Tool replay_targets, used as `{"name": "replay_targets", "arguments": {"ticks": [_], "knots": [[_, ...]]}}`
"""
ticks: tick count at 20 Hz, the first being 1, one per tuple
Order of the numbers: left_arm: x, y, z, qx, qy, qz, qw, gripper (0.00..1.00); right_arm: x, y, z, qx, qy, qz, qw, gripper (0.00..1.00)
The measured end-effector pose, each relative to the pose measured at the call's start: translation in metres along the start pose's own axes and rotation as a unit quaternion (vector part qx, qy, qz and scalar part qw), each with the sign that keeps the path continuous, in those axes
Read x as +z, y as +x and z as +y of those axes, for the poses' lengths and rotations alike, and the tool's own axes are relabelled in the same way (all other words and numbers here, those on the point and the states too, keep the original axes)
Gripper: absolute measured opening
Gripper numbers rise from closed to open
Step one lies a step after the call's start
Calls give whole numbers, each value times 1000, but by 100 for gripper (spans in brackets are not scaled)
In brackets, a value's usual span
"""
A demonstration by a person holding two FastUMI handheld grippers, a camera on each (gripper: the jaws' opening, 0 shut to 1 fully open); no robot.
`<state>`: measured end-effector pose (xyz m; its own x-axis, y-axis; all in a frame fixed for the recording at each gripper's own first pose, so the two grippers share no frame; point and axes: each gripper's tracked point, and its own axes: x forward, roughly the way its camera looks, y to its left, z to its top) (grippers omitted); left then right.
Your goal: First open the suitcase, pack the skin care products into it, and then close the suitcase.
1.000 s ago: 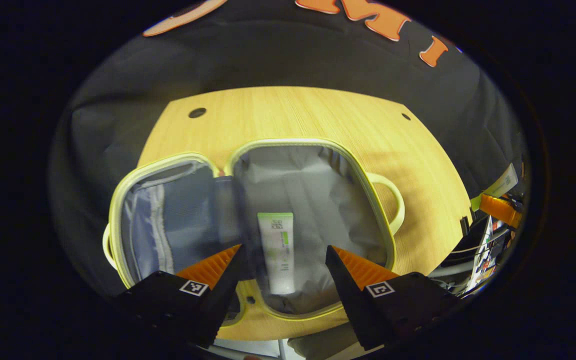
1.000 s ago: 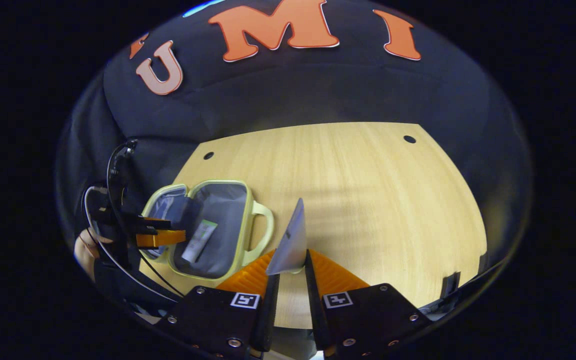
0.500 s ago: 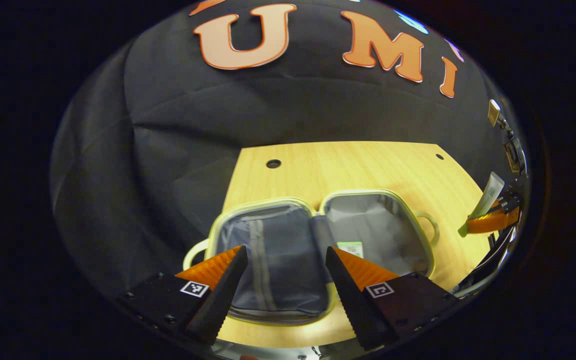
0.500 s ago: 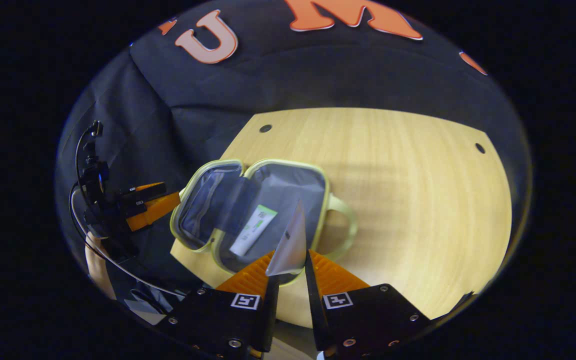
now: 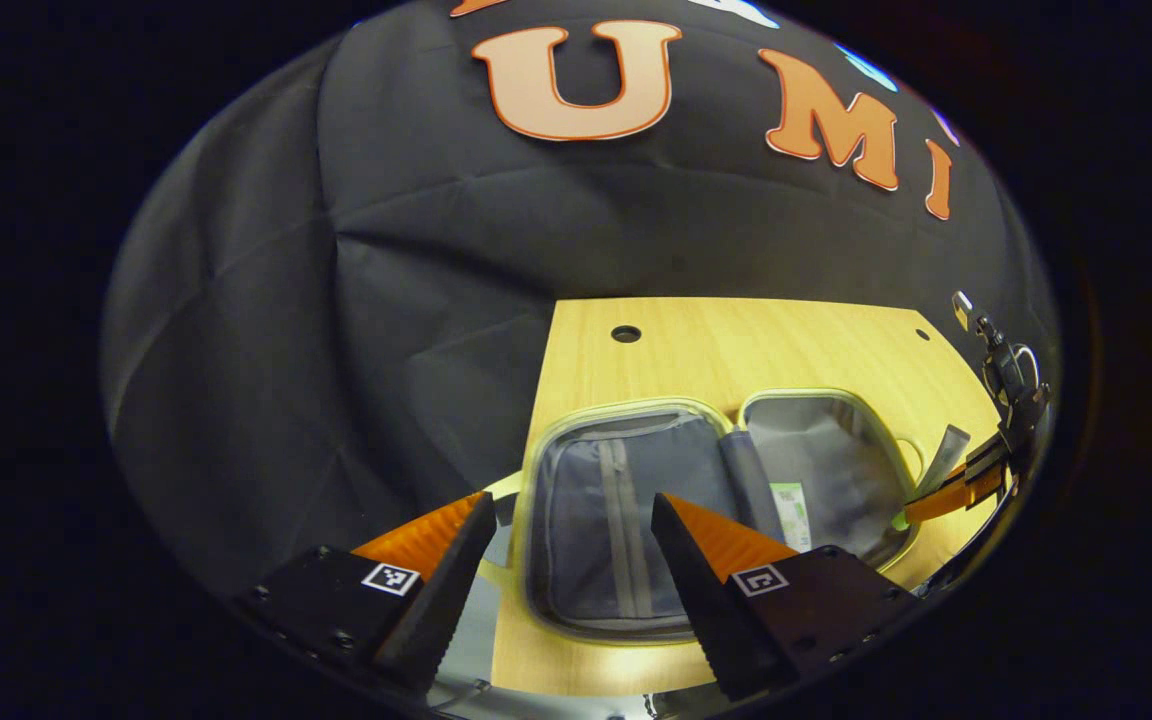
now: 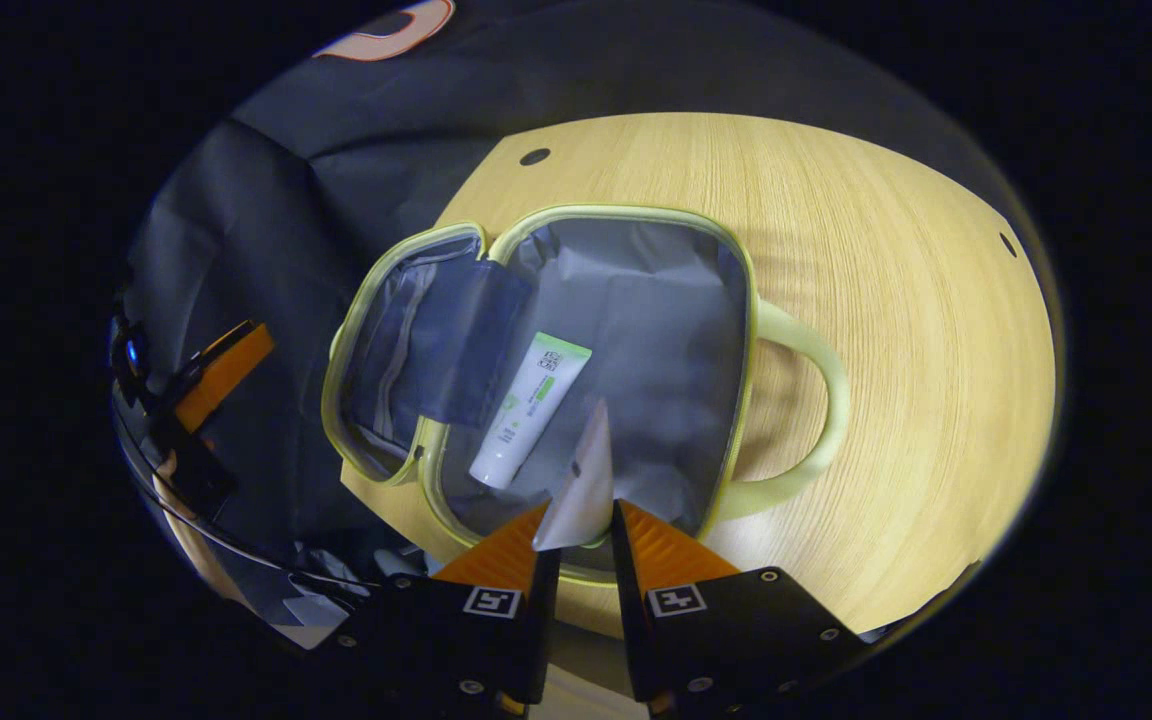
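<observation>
The suitcase (image 6: 736,330), small, grey-lined with a pale green rim, lies open flat on the wooden table (image 6: 916,330). A white tube with green print (image 6: 528,410) rests in its right half. My right gripper (image 6: 581,535) is shut on a second, pale tube (image 6: 581,485) that stands up between its fingers, right above the near edge of that half. In the left gripper view the suitcase (image 5: 626,520) lies just ahead, and my left gripper (image 5: 571,545) is open with nothing in it, drawn back by the table's left edge. The right gripper (image 5: 956,490) with its tube shows at far right there.
The black cloth wall (image 6: 266,210) hangs behind and left of the table. Two small round holes (image 6: 534,156) mark the table's far corners. The suitcase's looped handle (image 6: 816,400) sticks out to the right. Bare wood lies to the right of the suitcase.
My right gripper carried its tube left and down until it hangs over the suitcase's right half. My left gripper drew back and to the left, away from the tube lying inside.
</observation>
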<state>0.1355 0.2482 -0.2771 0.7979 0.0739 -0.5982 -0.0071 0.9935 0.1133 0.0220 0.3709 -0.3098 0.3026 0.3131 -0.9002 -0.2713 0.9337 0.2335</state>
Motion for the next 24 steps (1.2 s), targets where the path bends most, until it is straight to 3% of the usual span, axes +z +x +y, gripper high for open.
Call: {"name": "replay_targets", "arguments": {"ticks": [1, 2, 3, 5, 7, 10, 12, 15, 17, 20, 22, 23, 24], "knots": [[-2, 2, 8, 3, -1, 1, 1000, 97, 2, 2, 2, 2, 4, -3, 1000, 34], [-4, 4, 14, 5, -5, 2, 1000, 97, 6, 3, 4, 3, 10, -9, 1000, 44], [-7, 7, 20, 3, -10, 6, 1000, 97, 11, 1, 6, 7, 15, -16, 1000, 42], [-18, 14, 33, 1, -22, 15, 1000, 97, 20, -1, 5, 4, 22, -35, 999, 75], [-31, 24, 52, 0, -40, 29, 999, 98, 31, -7, 8, 9, 28, -60, 998, 93], [-57, 47, 90, 7, -84, 53, 995, 98, 51, -12, 4, 7, 26, -108, 994, 95], [-74, 62, 106, -9, -119, 68, 991, 98, 56, -14, -2, -4, 27, -123, 992, 95], [-104, 91, 132, -38, -173, 96, 979, 98, 62, -17, 4, 14, 45, -136, 990, 96], [-116, 106, 141, -68, -217, 105, 968, 98, 63, -18, 5, 25, 59, -138, 988, 96], [-129, 125, 133, -120, -294, 121, 940, 98, 67, -21, -4, 17, 75, -140, 987, 96], [-135, 135, 130, -135, -314, 132, 931, 98, 68, -21, -9, 9, 85, -142, 986, 96], [-137, 139, 128, -133, -313, 136, 930, 96, 68, -21, -12, 5, 88, -143, 986, 96], [-137, 144, 120, -139, -316, 139, 928, 77, 69, -21, -15, 2, 91, -144, 985, 96]]}}
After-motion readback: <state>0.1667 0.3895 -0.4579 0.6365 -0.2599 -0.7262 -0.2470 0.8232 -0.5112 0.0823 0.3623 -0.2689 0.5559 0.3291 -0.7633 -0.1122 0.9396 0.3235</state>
